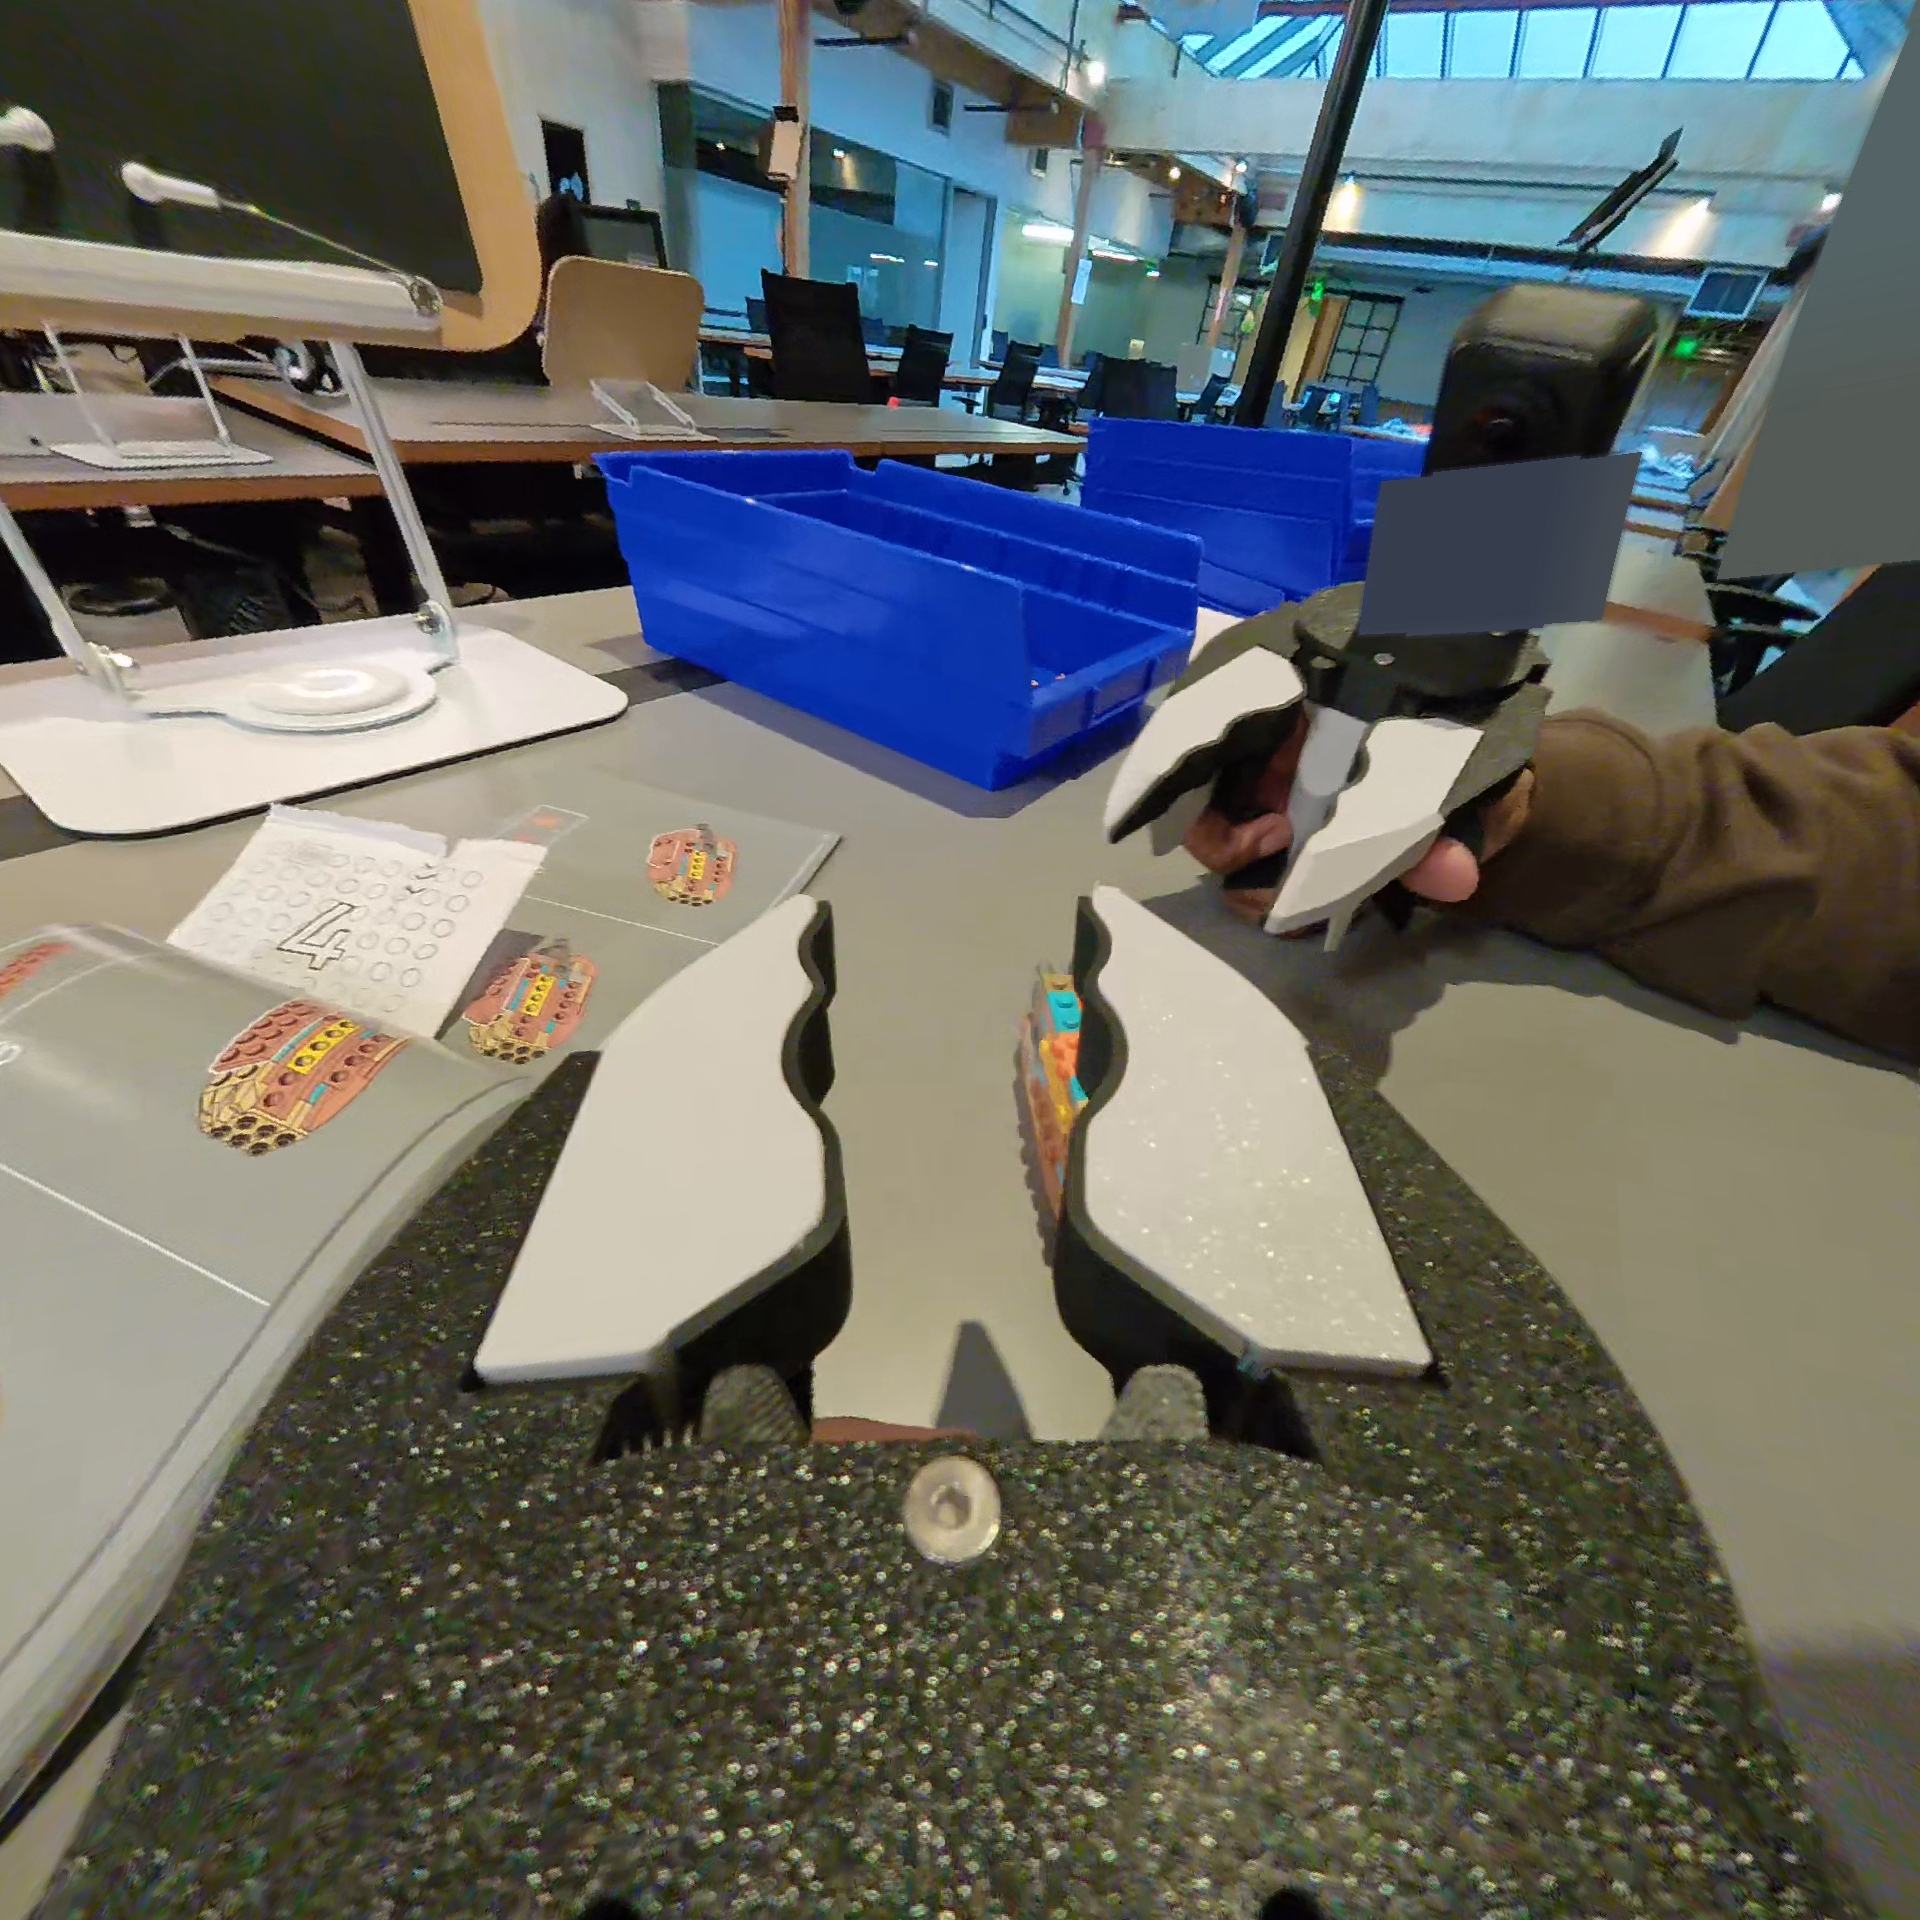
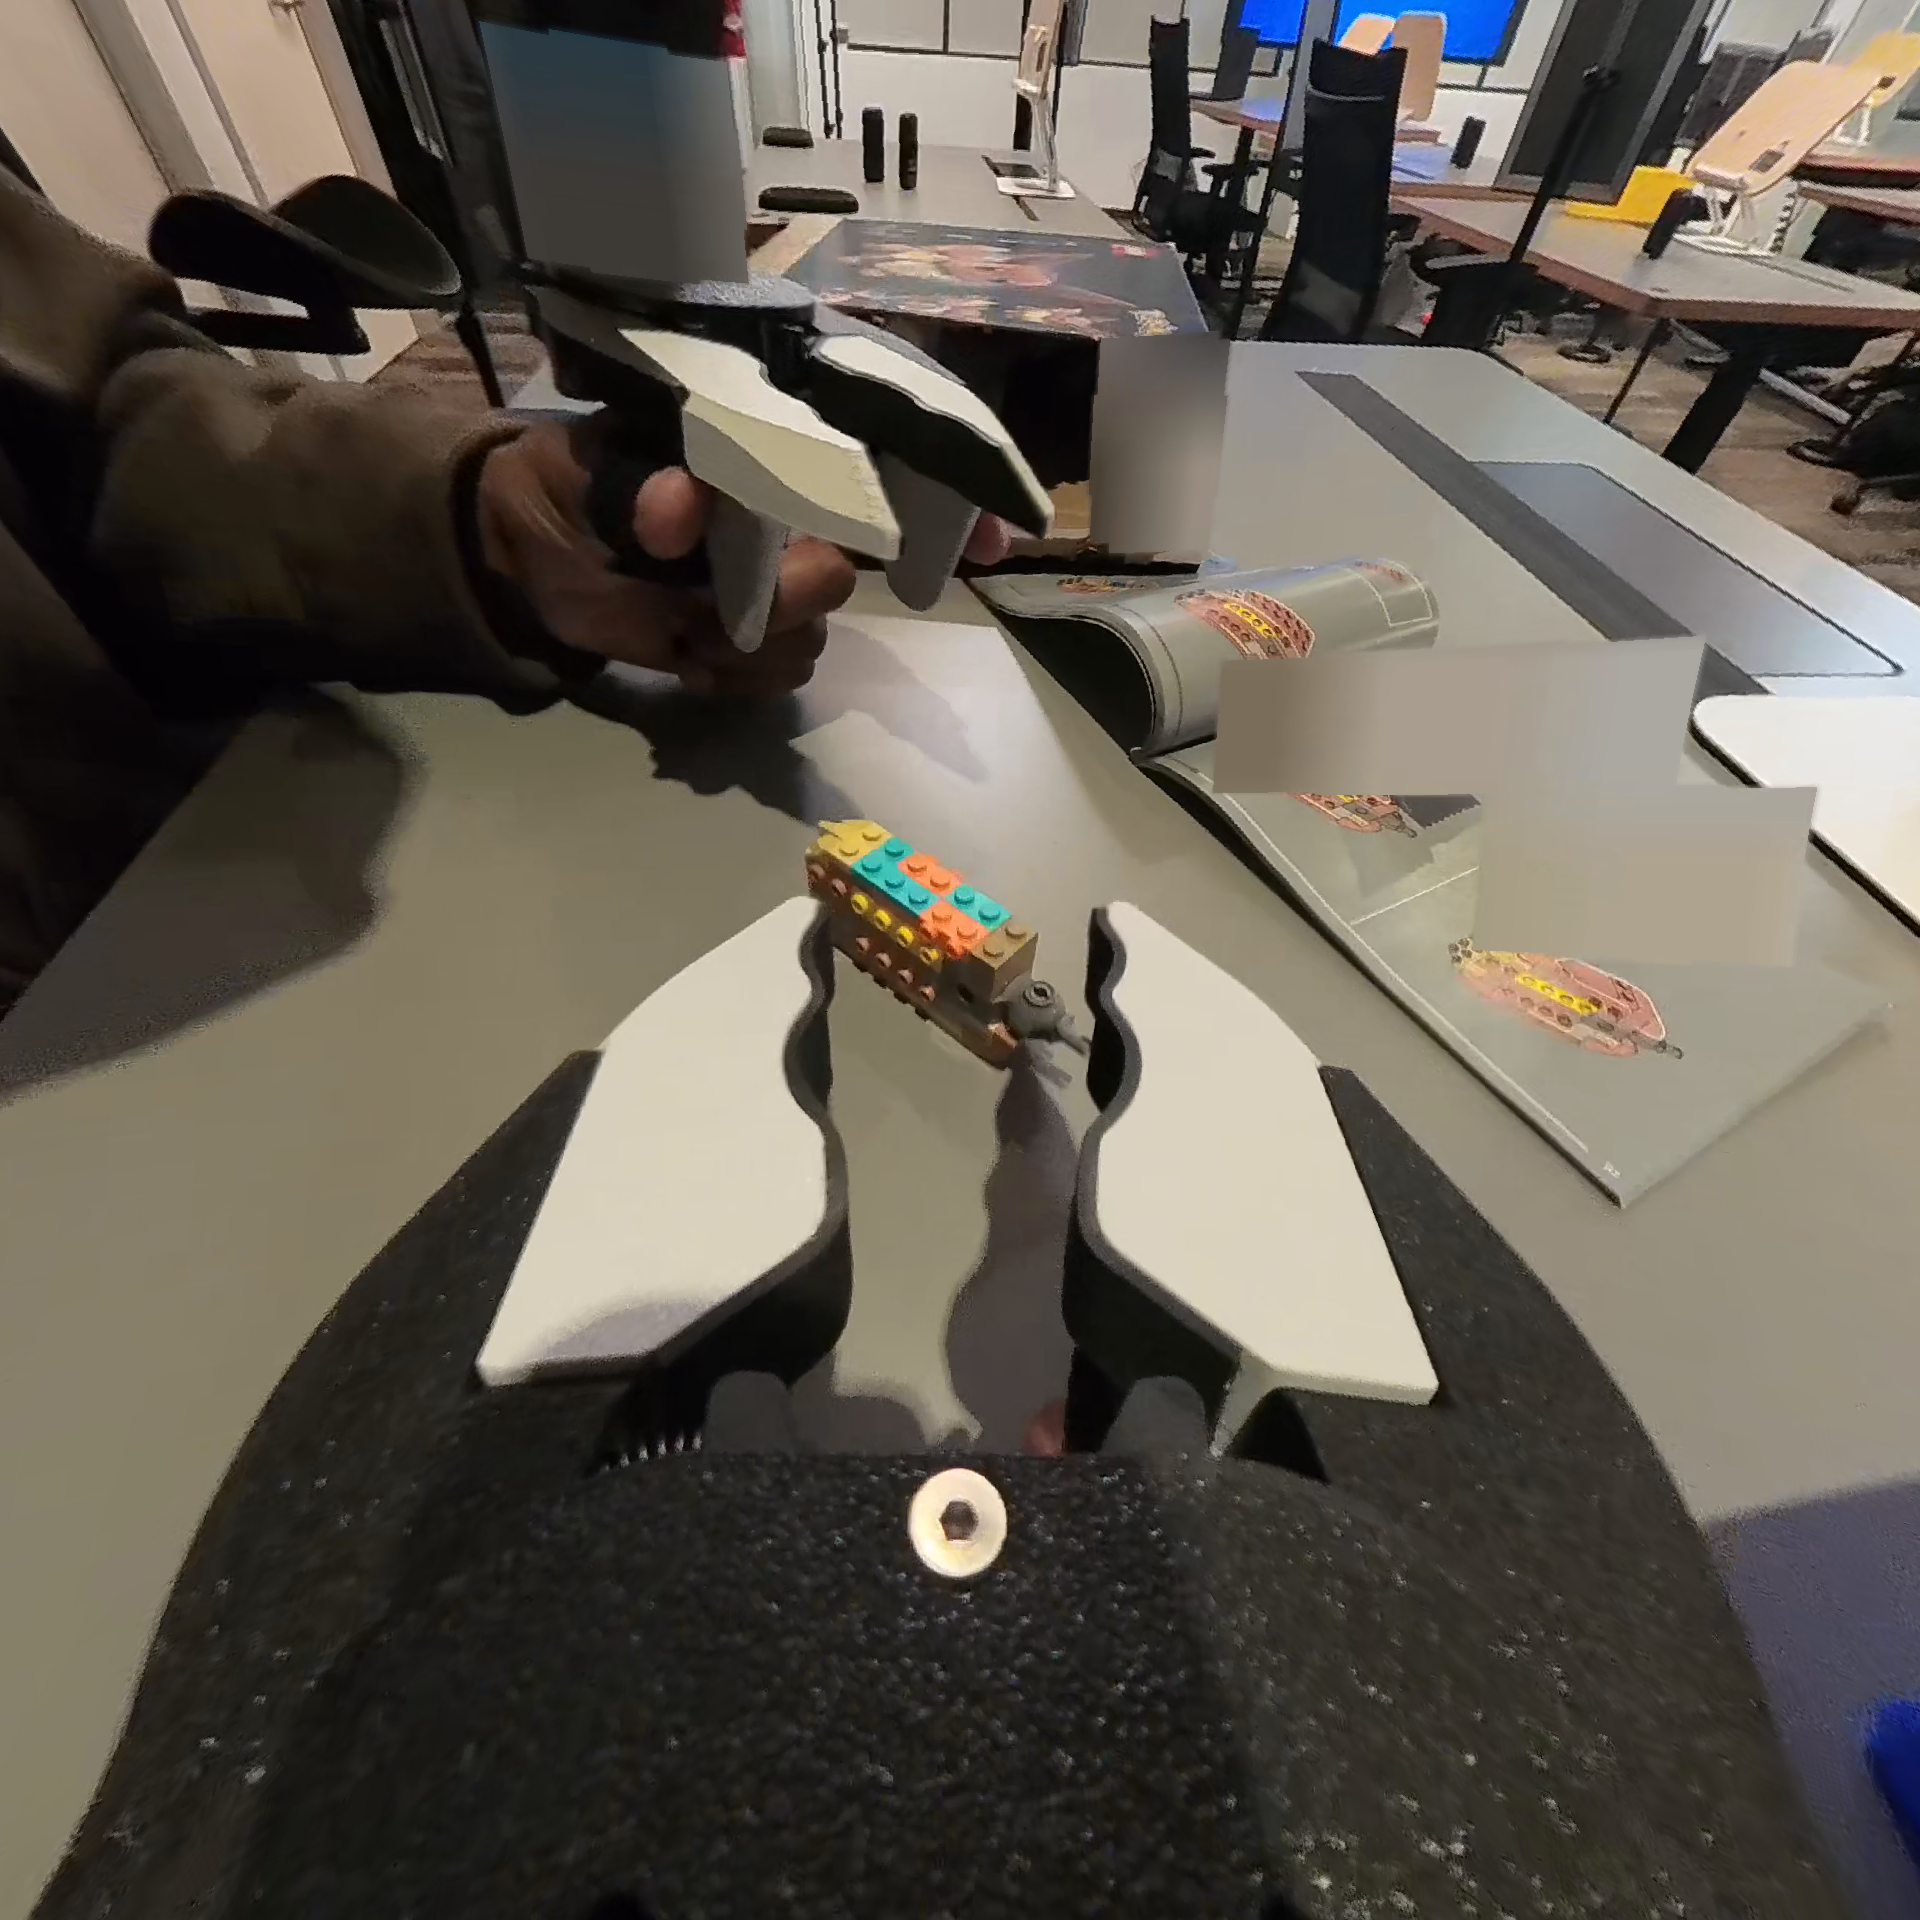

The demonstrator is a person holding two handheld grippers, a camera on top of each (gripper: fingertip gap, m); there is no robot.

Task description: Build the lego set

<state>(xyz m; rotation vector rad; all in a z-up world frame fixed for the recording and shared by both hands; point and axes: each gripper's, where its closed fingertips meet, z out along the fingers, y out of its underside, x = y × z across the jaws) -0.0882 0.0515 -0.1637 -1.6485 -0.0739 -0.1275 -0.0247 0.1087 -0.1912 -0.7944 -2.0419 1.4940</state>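
The left gripper point(image 1: 951, 925) and the right gripper point(image 2: 956, 925) both stand spread, holding nothing. The brick model point(image 2: 920, 930) lies on the grey table point(image 2: 520, 935); the right wrist view shows it whole, while the left shows a sliver behind one finger, plus blue bins point(image 1: 894, 613).

I count two of my own grey-padded two-finger grippers, left gripper point(image 1: 954, 935) and right gripper point(image 2: 961, 935). One small multicoloured brick-built lego model point(image 2: 920, 925) sits on one grey table point(image 2: 520, 935). Two blue plastic bins point(image 1: 894, 613) stand behind, one open grey instruction booklet point(image 2: 1403, 935), and one white paper parts bag point(image 1: 353, 914).
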